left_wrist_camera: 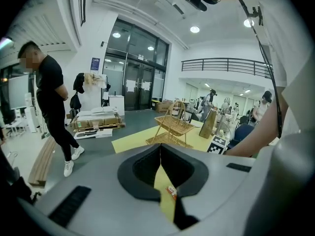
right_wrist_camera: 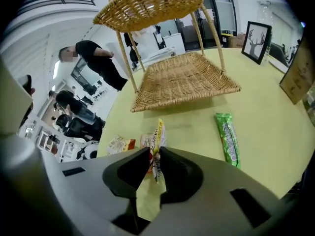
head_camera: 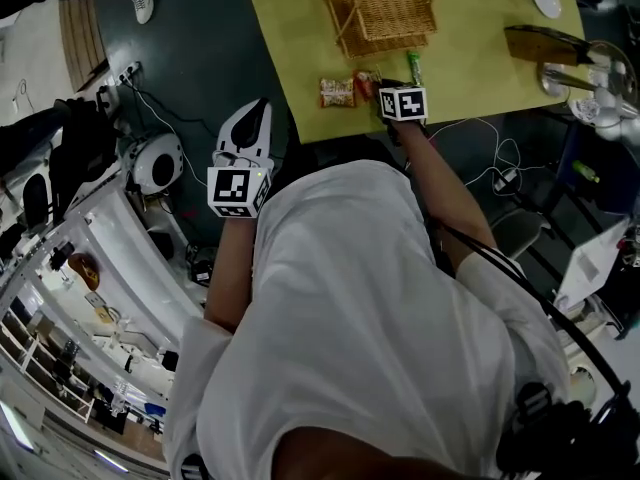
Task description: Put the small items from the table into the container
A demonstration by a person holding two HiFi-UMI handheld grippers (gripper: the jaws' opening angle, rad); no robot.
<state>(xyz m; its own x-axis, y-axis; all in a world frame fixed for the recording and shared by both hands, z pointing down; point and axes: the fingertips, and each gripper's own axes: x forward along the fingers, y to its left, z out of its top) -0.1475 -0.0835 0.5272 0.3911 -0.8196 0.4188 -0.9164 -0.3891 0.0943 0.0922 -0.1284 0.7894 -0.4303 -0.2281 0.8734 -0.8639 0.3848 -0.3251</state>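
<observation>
A two-tier wicker basket (head_camera: 380, 8) (right_wrist_camera: 182, 80) stands on the yellow table (head_camera: 470, 78). Near the table's front edge lie an orange-and-white snack packet (head_camera: 337, 92) (right_wrist_camera: 120, 144) and a green stick packet (head_camera: 414, 68) (right_wrist_camera: 227, 137). My right gripper (head_camera: 400, 100) (right_wrist_camera: 153, 154) points steeply down there, shut on a red, white and yellow snack packet (right_wrist_camera: 157, 139) that stands on edge between its jaws. My left gripper (head_camera: 258, 110) (left_wrist_camera: 160, 149) hangs left of the table over the dark floor, shut with nothing in it. Ahead of its tips I see the basket (left_wrist_camera: 172, 127).
A framed picture (right_wrist_camera: 256, 41) stands at the table's far right, with a brown wedge-shaped thing (head_camera: 540, 43) and glassware (head_camera: 590, 78) at the right edge. Cables (head_camera: 490, 158) trail on the floor below the table. A person in black (left_wrist_camera: 49, 107) walks at the left.
</observation>
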